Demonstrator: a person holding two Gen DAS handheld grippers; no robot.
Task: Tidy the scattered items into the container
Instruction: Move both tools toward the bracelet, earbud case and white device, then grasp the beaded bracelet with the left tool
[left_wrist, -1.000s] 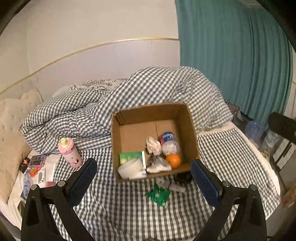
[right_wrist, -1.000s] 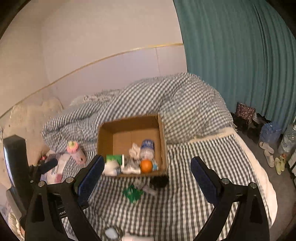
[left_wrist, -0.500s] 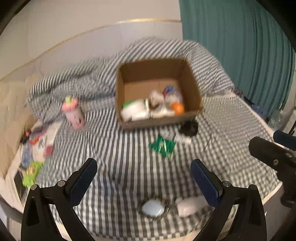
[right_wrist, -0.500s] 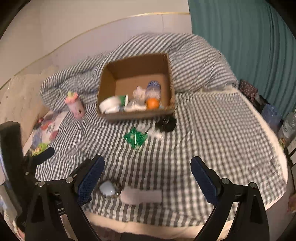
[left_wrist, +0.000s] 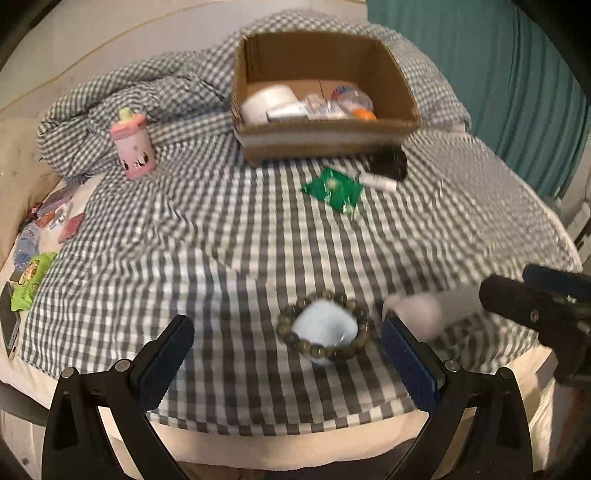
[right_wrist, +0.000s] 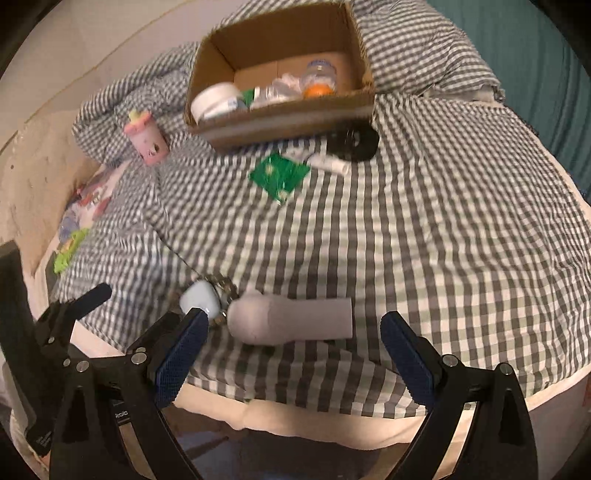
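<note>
Left wrist view: the left gripper is hanging over the near edge of the bed, its fingers spread wide and holding nothing. Between them a bead bracelet is lying on the checked sheet, ringing a pale blue case. Just right of it a white tube is resting, partly hidden behind the right finger. A broad stretch of bare sheet is lying open between these and the box, which is sitting at the far side against the rumpled duvet. Close before the box's front wall a green packet, a small white stick and a black round thing are lying (blurred). A pink bottle is standing upright left of the box. Wrappers are crowding the left edge. The right gripper is showing at the right, off the bed's edge.

Right wrist view: the right gripper is also gaping, empty, over the near edge, with the tube lying crosswise between its fingers. The case and bracelet are sitting just beside the tube's rounded end. The right side of the sheet is lying bare up to the curtain
</note>
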